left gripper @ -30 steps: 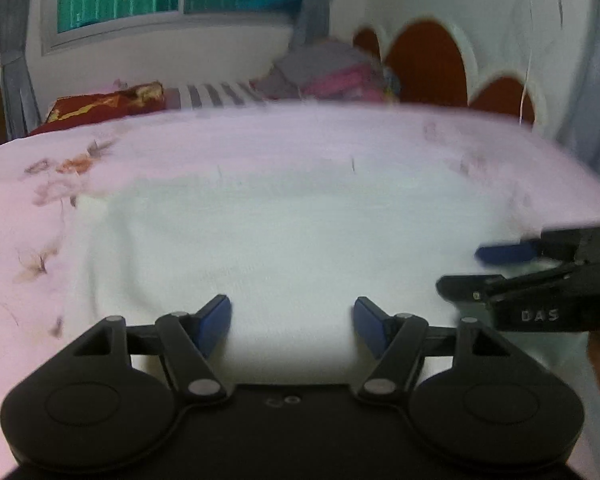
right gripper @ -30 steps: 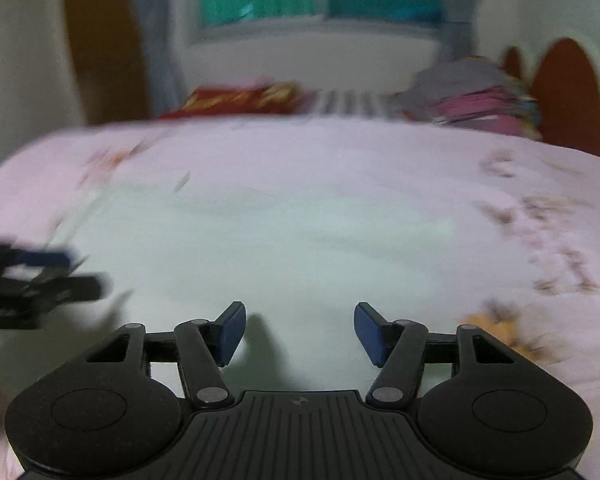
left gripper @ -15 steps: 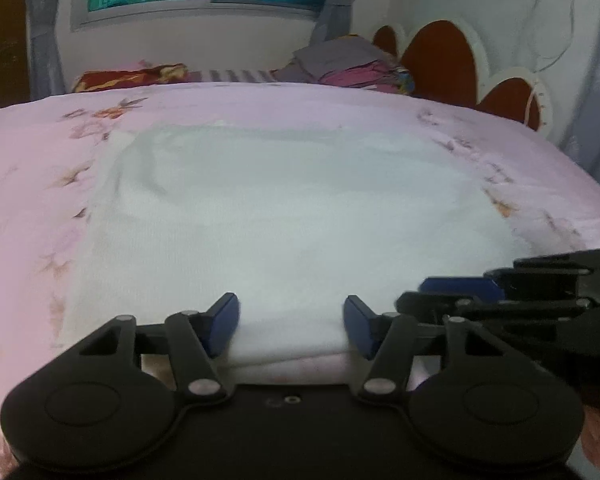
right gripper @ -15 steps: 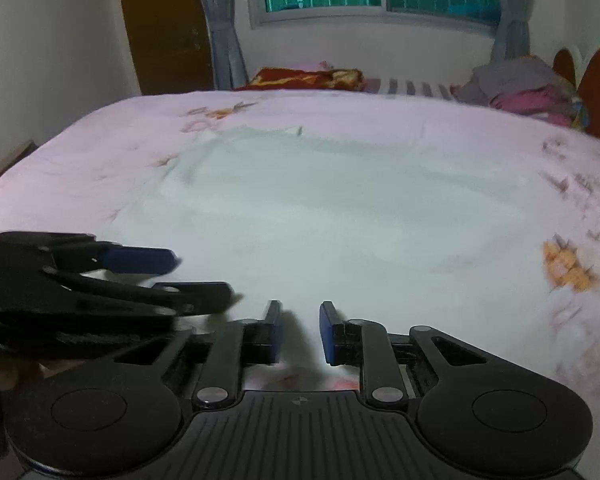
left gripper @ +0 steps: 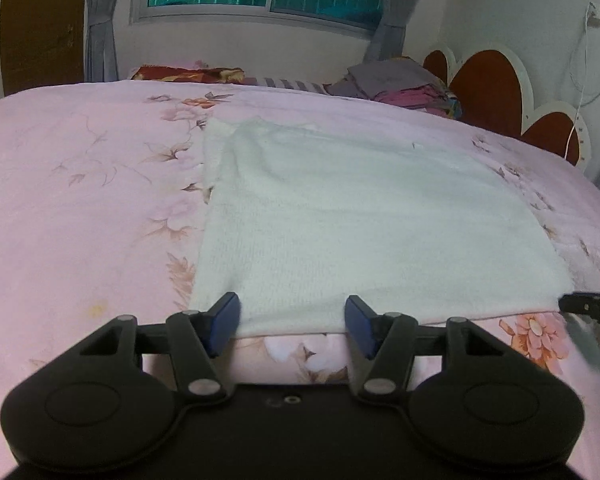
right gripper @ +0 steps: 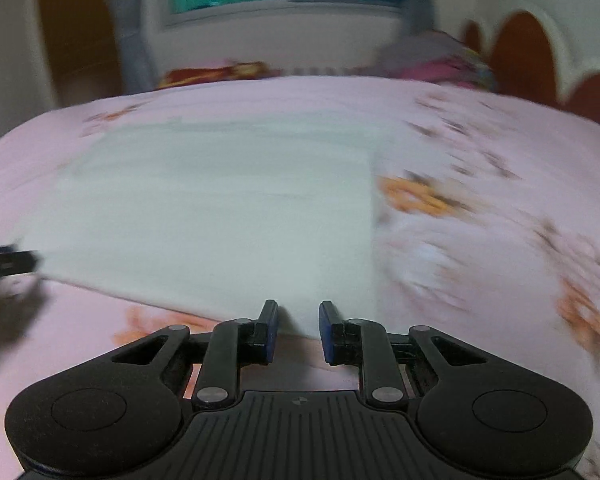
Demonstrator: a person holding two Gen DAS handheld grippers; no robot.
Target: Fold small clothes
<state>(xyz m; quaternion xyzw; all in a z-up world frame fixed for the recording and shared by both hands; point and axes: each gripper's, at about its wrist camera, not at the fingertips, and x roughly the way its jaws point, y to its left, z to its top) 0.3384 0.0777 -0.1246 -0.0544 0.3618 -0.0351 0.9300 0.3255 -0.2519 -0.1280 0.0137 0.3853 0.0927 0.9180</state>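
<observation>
A white knit garment (left gripper: 340, 216) lies flat on the pink floral bedspread (left gripper: 80, 200), folded into a rough rectangle. My left gripper (left gripper: 292, 326) is open and empty, its blue pads at the garment's near edge, toward its left corner. My right gripper (right gripper: 298, 330) is open with a narrow gap, empty, just short of the garment's near right corner; the garment (right gripper: 220, 208) fills the middle of the blurred right wrist view. The right gripper's tip (left gripper: 588, 306) shows at the left view's right edge, and the left gripper's tip (right gripper: 4, 264) shows at the right view's left edge.
A pile of folded clothes (left gripper: 400, 84) and a red patterned pillow (left gripper: 188, 74) sit at the bed's far side under the window. A red and white scalloped headboard (left gripper: 496, 88) stands at the right. A wooden door (left gripper: 40, 24) is at the left.
Both grippers have moved apart, the left toward the garment's left corner and the right toward its right corner. The right gripper's jaws have widened a little. The garment has not moved.
</observation>
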